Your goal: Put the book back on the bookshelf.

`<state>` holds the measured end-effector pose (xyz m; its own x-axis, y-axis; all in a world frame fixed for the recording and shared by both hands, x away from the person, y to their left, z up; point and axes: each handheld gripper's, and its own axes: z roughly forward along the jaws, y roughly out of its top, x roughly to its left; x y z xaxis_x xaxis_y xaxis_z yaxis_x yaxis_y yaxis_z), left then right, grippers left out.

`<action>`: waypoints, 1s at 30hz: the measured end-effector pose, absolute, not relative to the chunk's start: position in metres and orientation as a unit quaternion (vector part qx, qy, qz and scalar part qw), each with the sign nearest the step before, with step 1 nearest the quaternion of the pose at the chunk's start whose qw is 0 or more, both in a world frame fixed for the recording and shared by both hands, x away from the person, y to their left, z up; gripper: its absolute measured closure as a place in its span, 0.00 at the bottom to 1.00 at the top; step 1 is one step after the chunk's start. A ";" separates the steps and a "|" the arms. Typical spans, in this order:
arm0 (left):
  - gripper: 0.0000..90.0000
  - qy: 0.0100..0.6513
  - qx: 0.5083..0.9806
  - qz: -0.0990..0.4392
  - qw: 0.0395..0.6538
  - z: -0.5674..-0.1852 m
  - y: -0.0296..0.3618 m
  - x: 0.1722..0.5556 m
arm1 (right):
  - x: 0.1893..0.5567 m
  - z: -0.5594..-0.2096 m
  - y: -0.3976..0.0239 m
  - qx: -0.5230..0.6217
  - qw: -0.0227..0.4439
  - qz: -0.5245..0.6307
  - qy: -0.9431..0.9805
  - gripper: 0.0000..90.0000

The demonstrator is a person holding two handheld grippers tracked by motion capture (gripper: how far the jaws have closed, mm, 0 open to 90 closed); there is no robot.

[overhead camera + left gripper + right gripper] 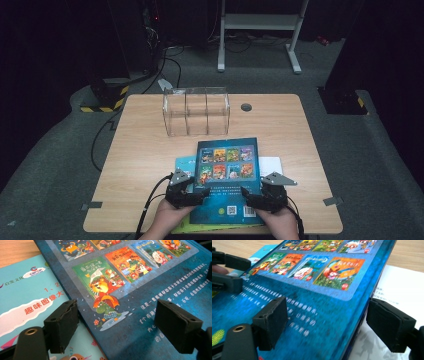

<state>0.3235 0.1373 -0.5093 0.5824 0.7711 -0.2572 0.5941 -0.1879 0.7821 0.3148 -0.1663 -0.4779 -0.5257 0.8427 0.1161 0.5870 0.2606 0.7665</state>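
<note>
the blue book lies back cover up near the front edge of the table, a little right of the middle, on top of a light blue book that sticks out at its left, a white sheet that sticks out at its right, and a yellow-green edge that peeks out below, at the table's front edge. the high view shows both tongs at the blue book's lower part: the left gripper at its left edge and the right gripper at its right edge, each held by a hand coming in from the bottom. the left gripper view adds the detail: the left gripper stands wide, one jaw over the light blue book, the other over the blue book, its left edge running between them, nothing pinched. the right gripper view shows the right gripper wide too, one jaw over the blue book and the other over the white sheet, with the book's right edge raised a little off the sheet; the left gripper shows at the far left there. the high view alone gives the surroundings: a clear box with dividers stands toward the table's back edge, beyond the books, and a round grey cap sits right of it. nothing lies between the books and the box.
</note>
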 end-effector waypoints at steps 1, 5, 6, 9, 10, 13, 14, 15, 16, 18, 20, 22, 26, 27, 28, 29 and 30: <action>0.20 0.448 0.764 0.097 0.454 -0.509 0.137 0.324 | 0.317 -0.477 -0.166 0.459 0.161 0.396 0.779 0.20; 0.16 0.449 0.767 0.100 0.447 -0.508 0.133 0.328 | 0.325 -0.477 -0.167 0.459 0.156 0.393 0.781 0.20; 0.15 0.452 0.767 0.100 0.446 -0.508 0.131 0.329 | 0.327 -0.477 -0.167 0.461 0.149 0.393 0.781 0.20; 0.14 0.450 0.768 0.100 0.445 -0.507 0.129 0.332 | 0.332 -0.477 -0.166 0.463 0.142 0.393 0.782 0.19; 0.14 0.450 0.769 0.102 0.442 -0.507 0.128 0.333 | 0.332 -0.477 -0.166 0.465 0.141 0.393 0.781 0.19; 0.15 0.445 0.770 0.103 0.445 -0.507 0.127 0.332 | 0.332 -0.479 -0.170 0.470 0.133 0.402 0.775 0.20; 0.16 0.443 0.771 0.102 0.447 -0.507 0.128 0.331 | 0.331 -0.479 -0.170 0.469 0.134 0.404 0.774 0.20; 0.16 0.441 0.772 0.101 0.447 -0.507 0.128 0.330 | 0.330 -0.480 -0.171 0.468 0.136 0.405 0.774 0.20; 0.16 0.438 0.773 0.100 0.448 -0.507 0.128 0.330 | 0.329 -0.479 -0.172 0.466 0.136 0.405 0.775 0.20; 0.17 0.436 0.774 0.100 0.448 -0.507 0.128 0.329 | 0.328 -0.479 -0.173 0.464 0.135 0.405 0.776 0.19; 0.17 0.437 0.773 0.099 0.449 -0.507 0.127 0.329 | 0.326 -0.479 -0.174 0.466 0.135 0.407 0.774 0.19; 0.17 0.435 0.774 0.101 0.448 -0.507 0.126 0.328 | 0.326 -0.479 -0.174 0.466 0.135 0.405 0.775 0.19; 0.18 0.428 0.777 0.098 0.451 -0.506 0.122 0.324 | 0.324 -0.477 -0.177 0.470 0.138 0.400 0.775 0.19; 0.18 0.427 0.776 0.097 0.454 -0.506 0.121 0.323 | 0.324 -0.477 -0.179 0.472 0.141 0.400 0.773 0.19; 0.19 0.424 0.777 0.096 0.455 -0.506 0.119 0.322 | 0.324 -0.476 -0.180 0.474 0.142 0.400 0.771 0.19; 0.19 0.424 0.777 0.095 0.456 -0.506 0.119 0.322 | 0.324 -0.476 -0.182 0.476 0.144 0.400 0.770 0.19; 0.19 0.422 0.778 0.096 0.456 -0.506 0.118 0.322 | 0.324 -0.476 -0.183 0.476 0.144 0.399 0.770 0.19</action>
<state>0.3217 0.1177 -0.5055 0.6250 0.7440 -0.2364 0.5695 -0.2274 0.7899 0.3244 -0.1828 -0.4757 -0.5058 0.8479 0.1588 0.6185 0.2282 0.7519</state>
